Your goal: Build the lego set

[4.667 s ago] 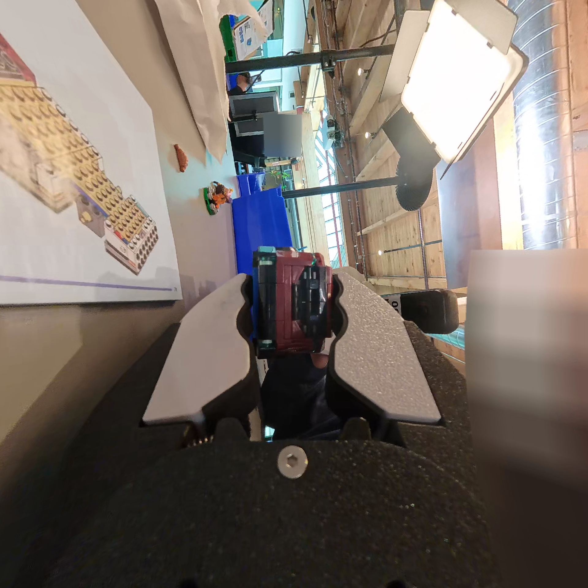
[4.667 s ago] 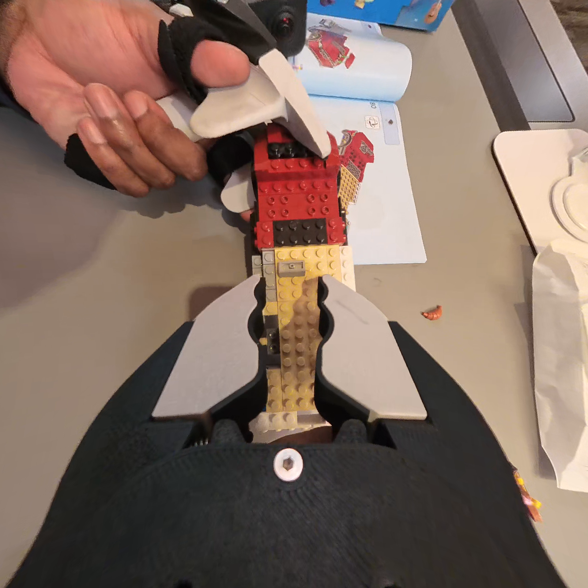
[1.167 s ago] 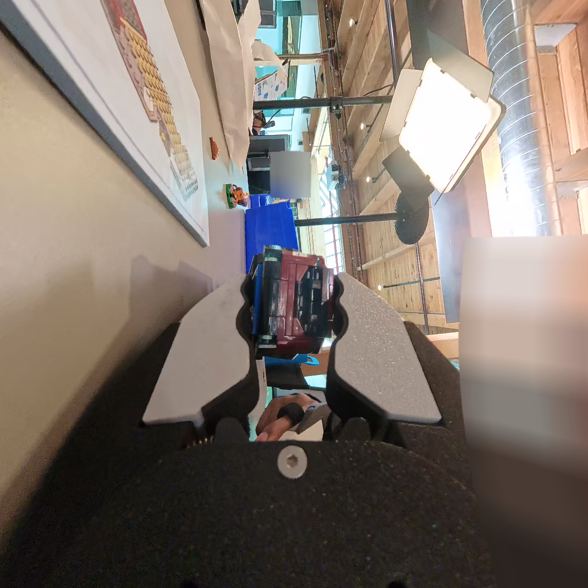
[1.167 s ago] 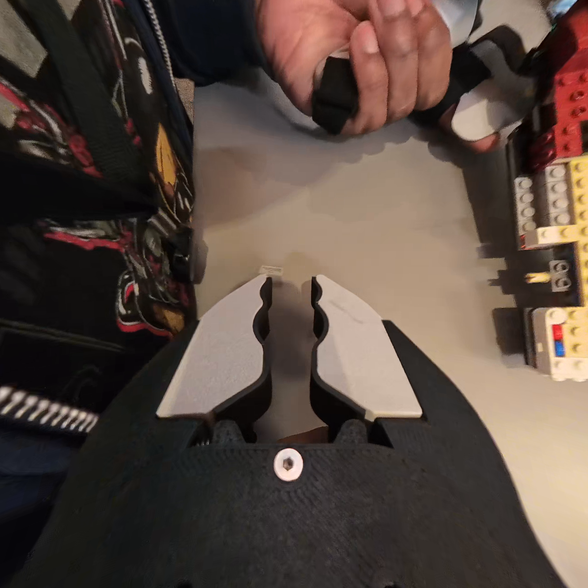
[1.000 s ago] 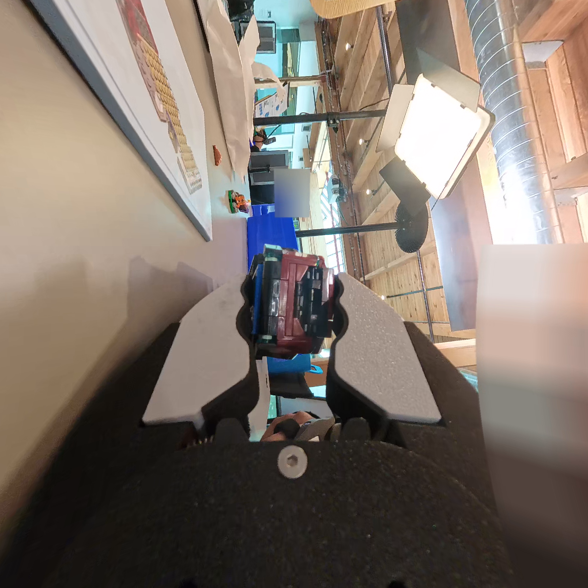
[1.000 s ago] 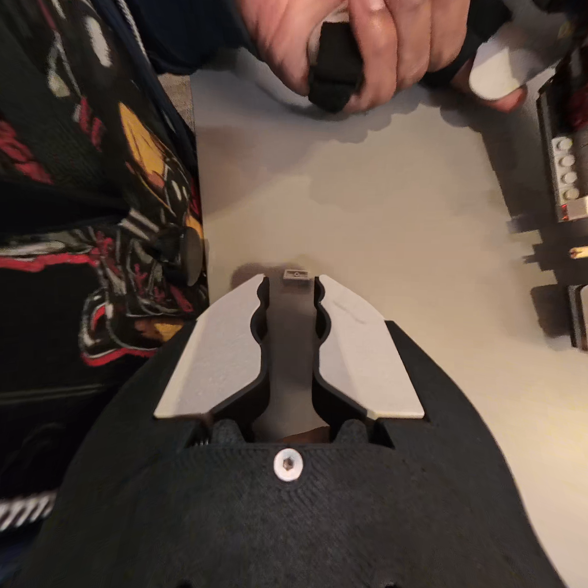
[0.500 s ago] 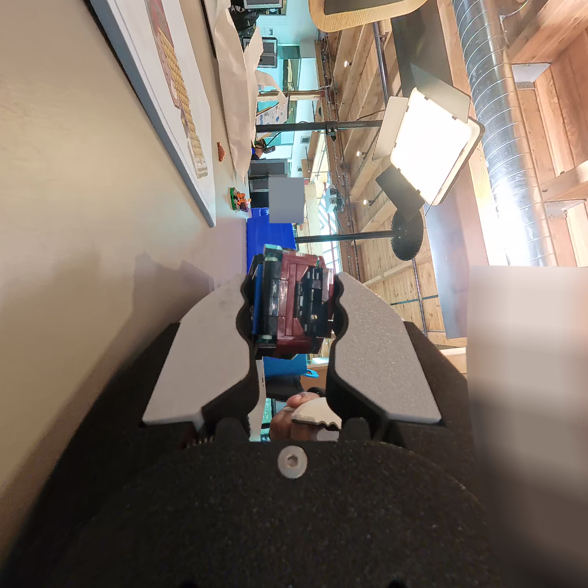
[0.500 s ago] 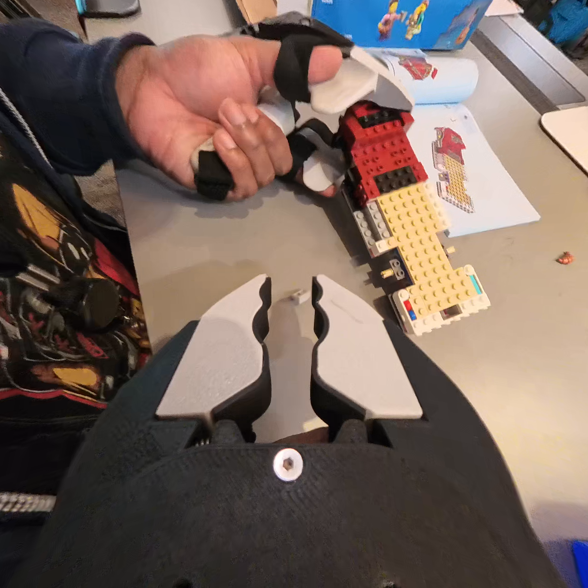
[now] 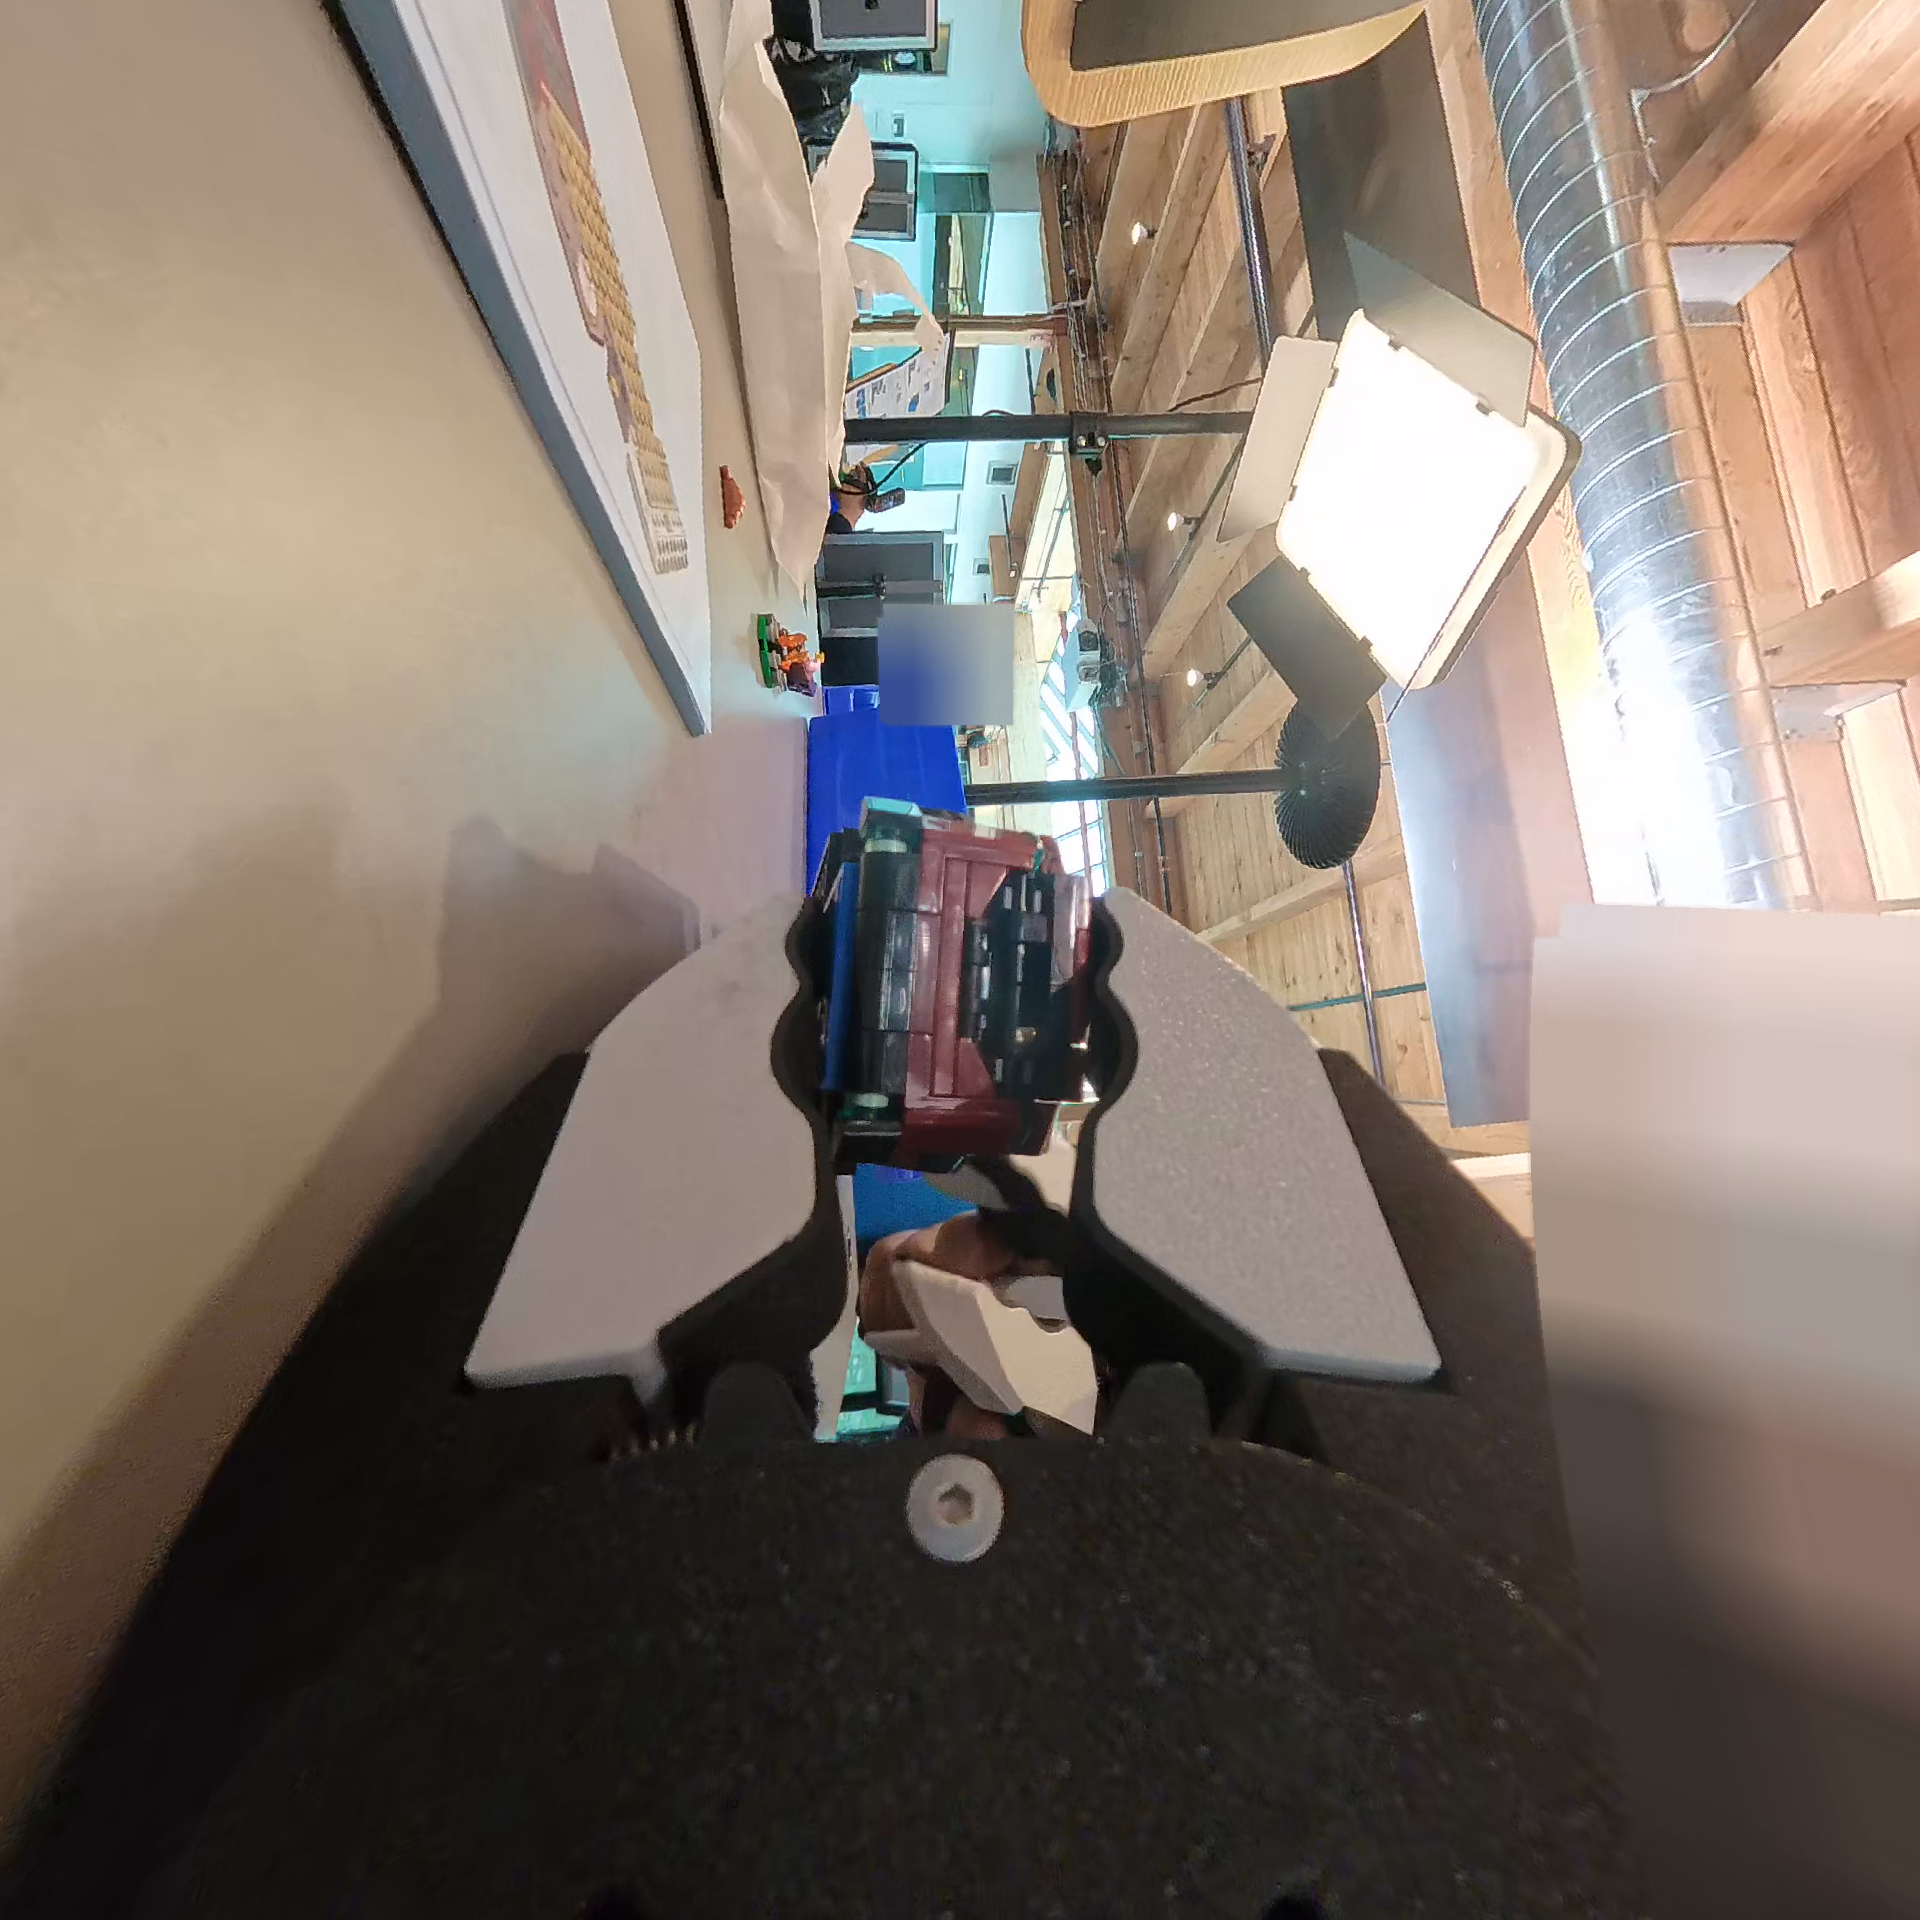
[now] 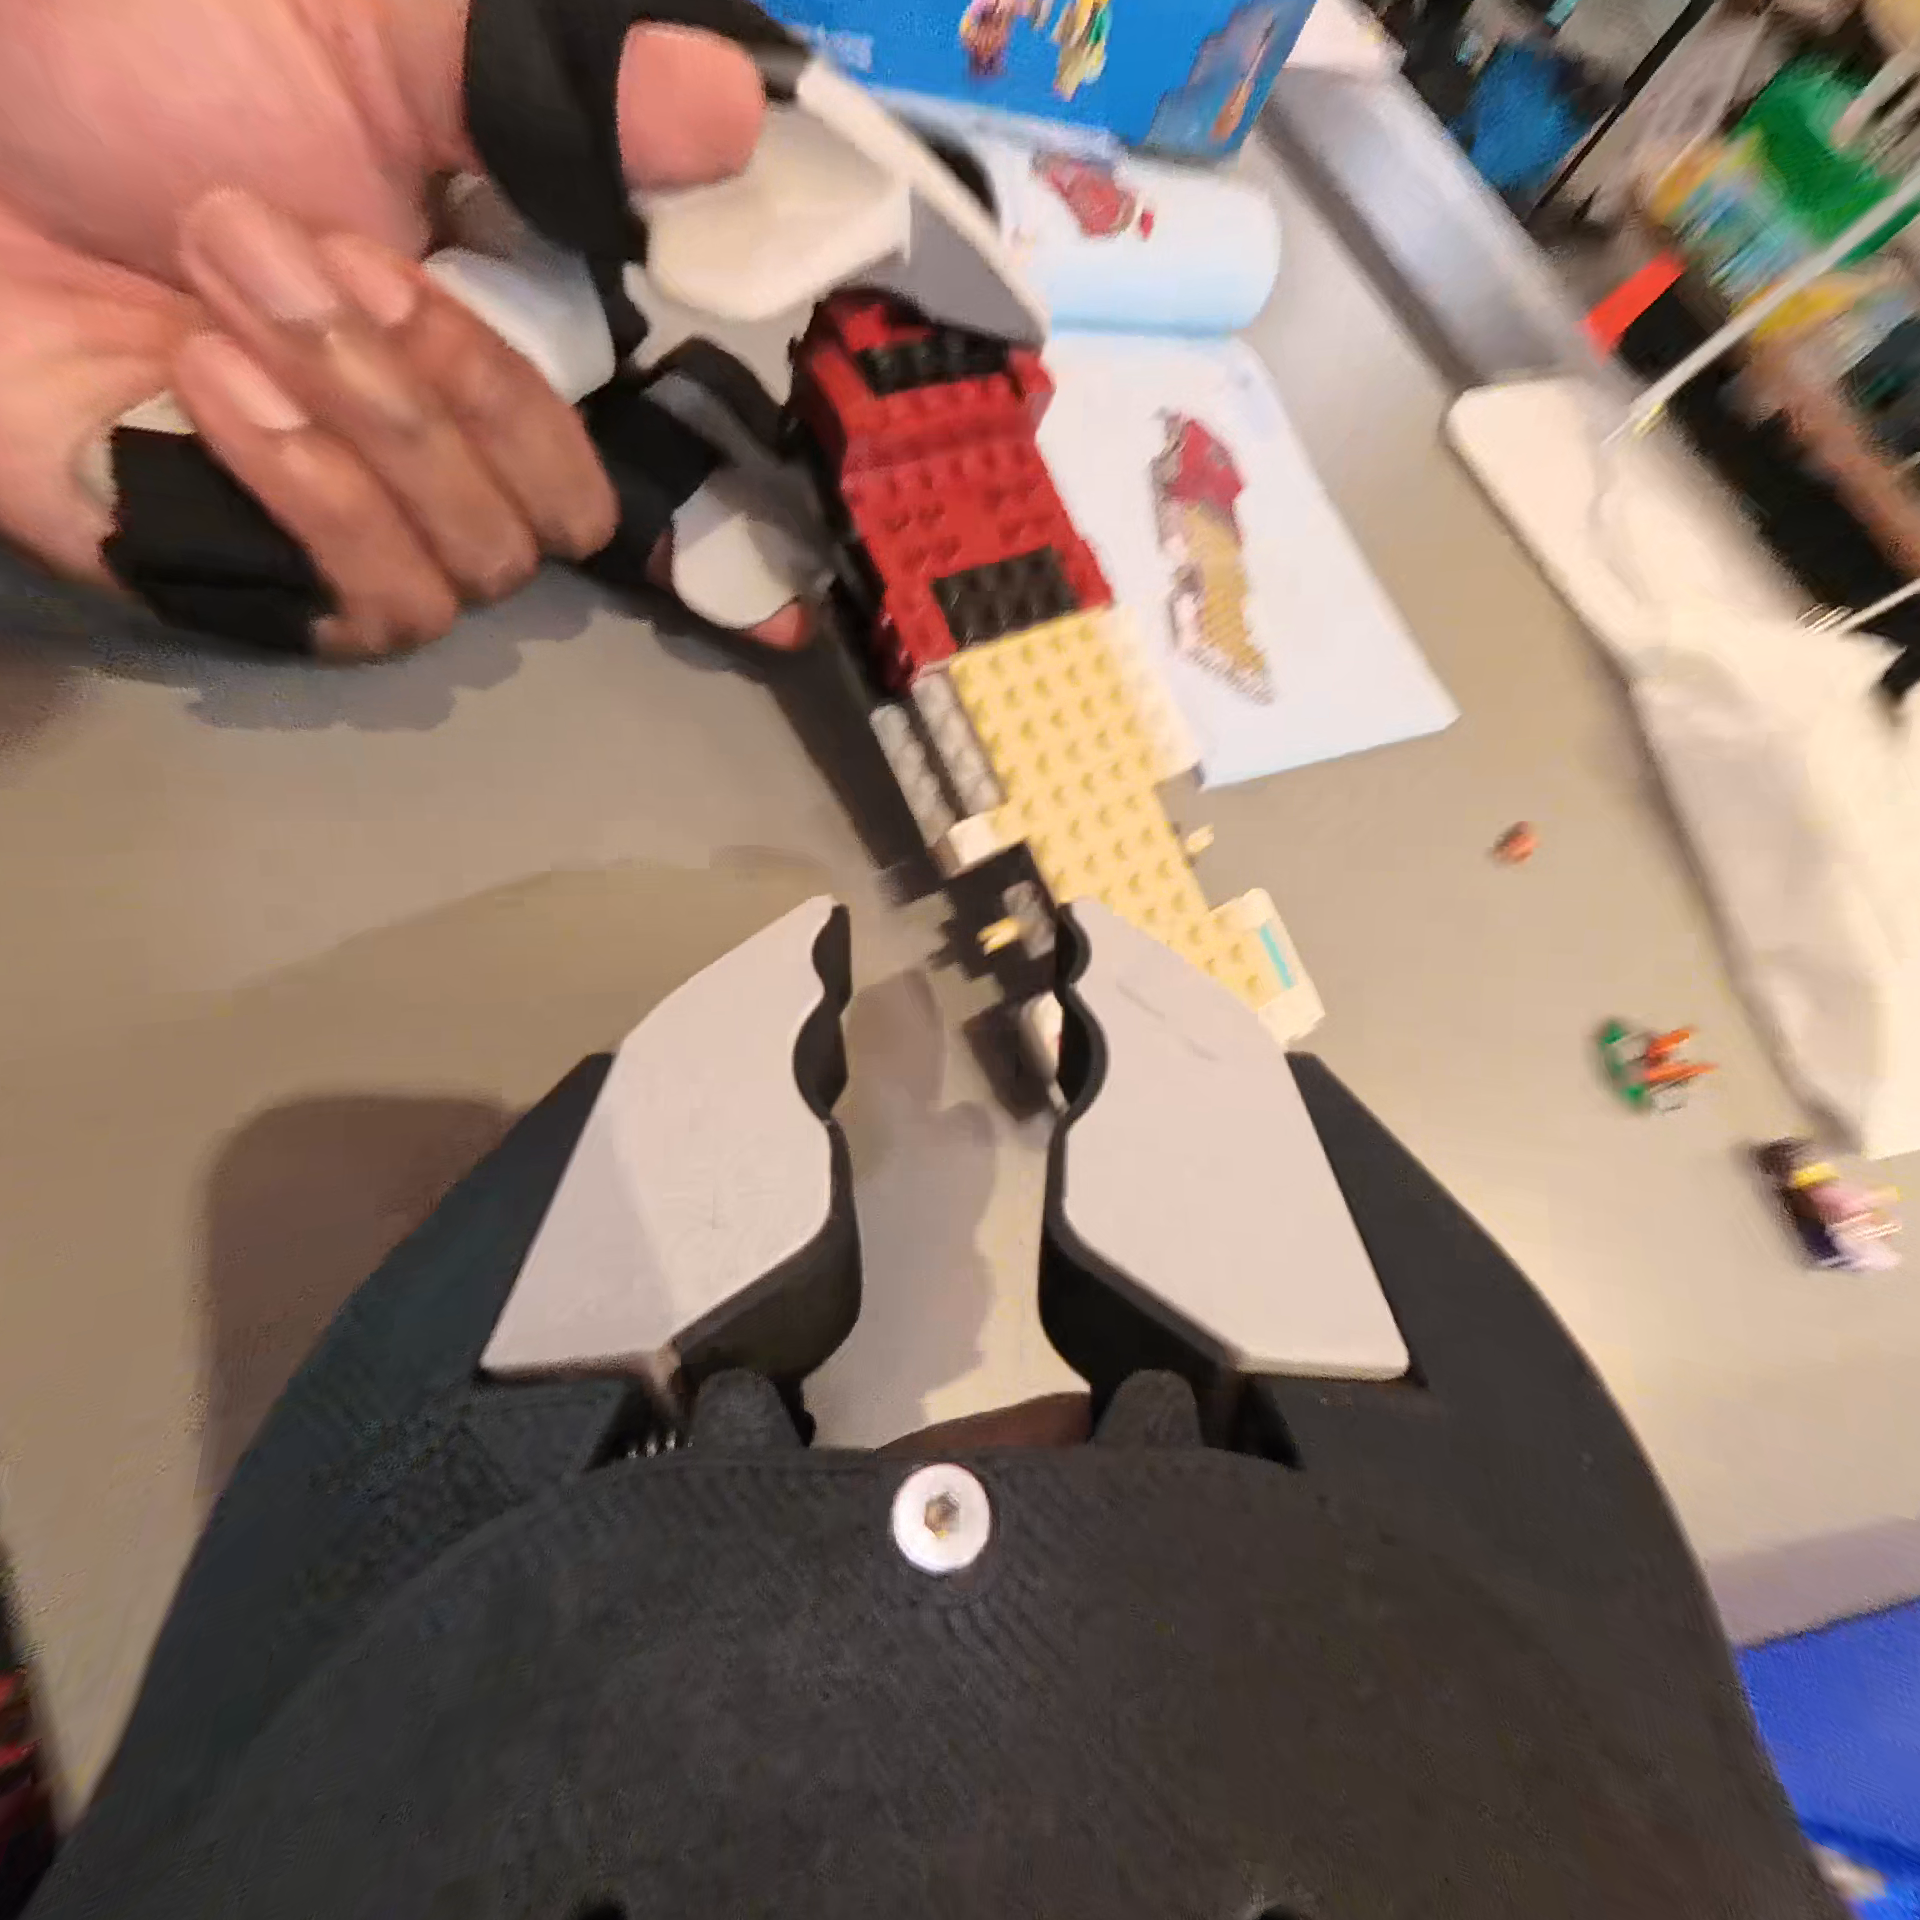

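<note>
Left gripper is clamped on the red end of a brick model, both pads pressed against its sides; in the right wrist view a hand works that gripper and keeps the red cab end raised off the grey table, while the tan studded deck slopes down toward the camera. Right gripper has its jaws partly apart and grips nothing: the near end of the model sits beside and partly behind its right finger, with table showing through most of the gap; frame is motion-blurred, so contact there cannot be told. Model looks partly built: red cab, grey and tan plates, white end pieces joined. Loose bits lie unattached on the right: an orange piece, a green and orange cluster, a small figure. An open instruction booklet lies under and behind the model, a blue box beyond it. How much building is left cannot be judged.
</note>
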A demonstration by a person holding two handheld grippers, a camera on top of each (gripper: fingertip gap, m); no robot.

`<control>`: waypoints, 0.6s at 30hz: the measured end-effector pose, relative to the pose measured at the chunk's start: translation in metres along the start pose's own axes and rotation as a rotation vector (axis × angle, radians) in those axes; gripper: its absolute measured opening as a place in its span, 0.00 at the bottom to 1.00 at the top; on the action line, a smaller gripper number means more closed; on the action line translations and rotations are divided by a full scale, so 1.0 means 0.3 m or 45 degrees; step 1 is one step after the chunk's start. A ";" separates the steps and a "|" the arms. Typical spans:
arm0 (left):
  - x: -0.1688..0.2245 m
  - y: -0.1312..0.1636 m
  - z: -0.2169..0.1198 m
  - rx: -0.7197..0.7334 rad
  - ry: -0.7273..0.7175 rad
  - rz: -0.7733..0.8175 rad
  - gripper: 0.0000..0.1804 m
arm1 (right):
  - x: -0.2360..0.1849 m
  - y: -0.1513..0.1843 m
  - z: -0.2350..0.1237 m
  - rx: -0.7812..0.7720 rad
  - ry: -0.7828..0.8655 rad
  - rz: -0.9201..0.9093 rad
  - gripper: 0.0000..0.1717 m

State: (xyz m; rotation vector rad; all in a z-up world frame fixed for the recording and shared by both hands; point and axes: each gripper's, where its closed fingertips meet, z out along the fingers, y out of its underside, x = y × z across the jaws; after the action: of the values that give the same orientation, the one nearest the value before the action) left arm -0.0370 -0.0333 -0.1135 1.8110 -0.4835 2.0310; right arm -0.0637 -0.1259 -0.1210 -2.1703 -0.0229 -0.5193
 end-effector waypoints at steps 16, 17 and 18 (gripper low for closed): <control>0.039 0.008 -0.001 0.061 0.056 -0.155 0.27 | 0.097 -0.052 0.165 -0.128 0.608 -1.058 0.20; 0.044 0.004 -0.001 0.063 0.055 -0.136 0.27 | 0.102 -0.057 0.168 -0.124 0.623 -1.053 0.19; 0.051 -0.001 -0.003 0.065 0.062 -0.123 0.27 | 0.104 -0.061 0.172 -0.116 0.627 -1.034 0.19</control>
State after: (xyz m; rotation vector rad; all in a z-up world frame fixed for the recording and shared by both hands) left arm -0.0390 -0.0319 -0.0984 1.7738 -0.3262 2.0336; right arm -0.0204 -0.0801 -0.1223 -1.9977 -0.6358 -1.5204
